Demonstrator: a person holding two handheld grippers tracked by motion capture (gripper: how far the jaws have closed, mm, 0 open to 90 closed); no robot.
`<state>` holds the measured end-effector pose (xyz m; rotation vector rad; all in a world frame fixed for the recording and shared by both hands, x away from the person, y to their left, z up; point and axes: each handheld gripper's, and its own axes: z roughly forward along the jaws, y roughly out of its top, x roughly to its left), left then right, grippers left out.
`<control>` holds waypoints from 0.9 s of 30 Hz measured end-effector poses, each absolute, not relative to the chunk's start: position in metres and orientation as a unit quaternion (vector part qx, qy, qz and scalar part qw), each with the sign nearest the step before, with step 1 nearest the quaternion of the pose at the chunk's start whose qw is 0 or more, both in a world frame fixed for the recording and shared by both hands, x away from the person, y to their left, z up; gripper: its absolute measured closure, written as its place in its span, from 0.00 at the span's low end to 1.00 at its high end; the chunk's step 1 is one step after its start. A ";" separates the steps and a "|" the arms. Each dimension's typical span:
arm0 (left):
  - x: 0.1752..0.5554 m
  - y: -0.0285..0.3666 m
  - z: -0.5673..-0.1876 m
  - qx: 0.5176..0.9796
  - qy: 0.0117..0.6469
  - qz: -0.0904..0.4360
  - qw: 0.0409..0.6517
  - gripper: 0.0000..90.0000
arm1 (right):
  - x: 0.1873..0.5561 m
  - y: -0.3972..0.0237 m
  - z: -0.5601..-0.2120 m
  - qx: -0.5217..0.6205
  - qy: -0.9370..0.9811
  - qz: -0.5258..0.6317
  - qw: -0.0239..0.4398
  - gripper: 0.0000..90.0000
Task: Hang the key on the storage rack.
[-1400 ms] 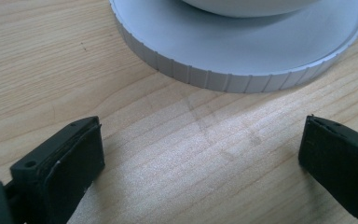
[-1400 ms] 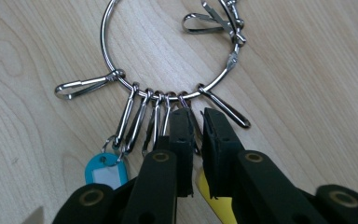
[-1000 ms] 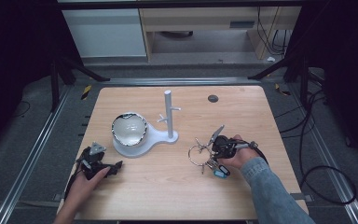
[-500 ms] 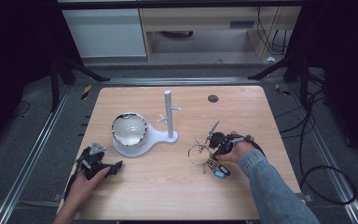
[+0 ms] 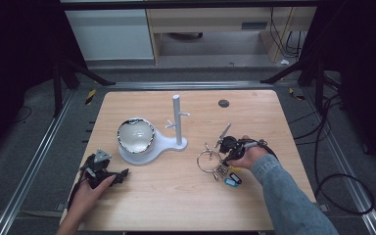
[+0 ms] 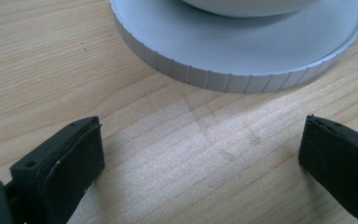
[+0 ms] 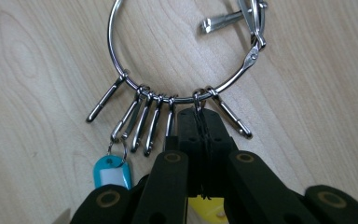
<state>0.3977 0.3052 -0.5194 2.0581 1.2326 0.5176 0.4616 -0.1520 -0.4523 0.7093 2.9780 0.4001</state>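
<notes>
Right claw (image 7: 200, 122) just closed tight on clip of key ring (image 7: 177, 51), lying flat on counter (image 5: 176, 196) right of peg stand (image 5: 177, 120). Grip thin; ring may swing, slip when lifted. Left claw (image 6: 200, 163) wide open, empty.

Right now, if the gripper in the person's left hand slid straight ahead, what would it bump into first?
Probably the ribbed round white base of the stand; the open left gripper points at it across bare wooden table.
</notes>
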 end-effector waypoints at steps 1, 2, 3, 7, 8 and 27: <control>0.398 0.305 -0.519 0.790 0.473 0.199 0.337 0.00 | 0.460 -0.153 -0.446 0.231 0.963 0.135 0.030 0.99; 0.398 0.305 -0.519 0.790 0.473 0.198 0.337 0.00 | 0.460 -0.154 -0.443 0.230 0.963 0.139 0.034 0.99; 0.398 0.305 -0.519 0.790 0.473 0.199 0.337 0.00 | 0.460 -0.155 -0.439 0.231 0.962 0.140 0.036 0.99; 0.398 0.305 -0.519 0.790 0.473 0.199 0.337 0.00 | 0.459 -0.158 -0.421 0.230 0.960 0.154 0.048 0.99; 0.398 0.305 -0.519 0.790 0.473 0.199 0.337 0.00 | 0.459 -0.159 -0.417 0.231 0.959 0.157 0.052 0.99; 0.398 0.305 -0.519 0.790 0.473 0.199 0.337 0.00 | 0.465 -0.164 -0.354 0.221 0.956 0.162 0.104 0.99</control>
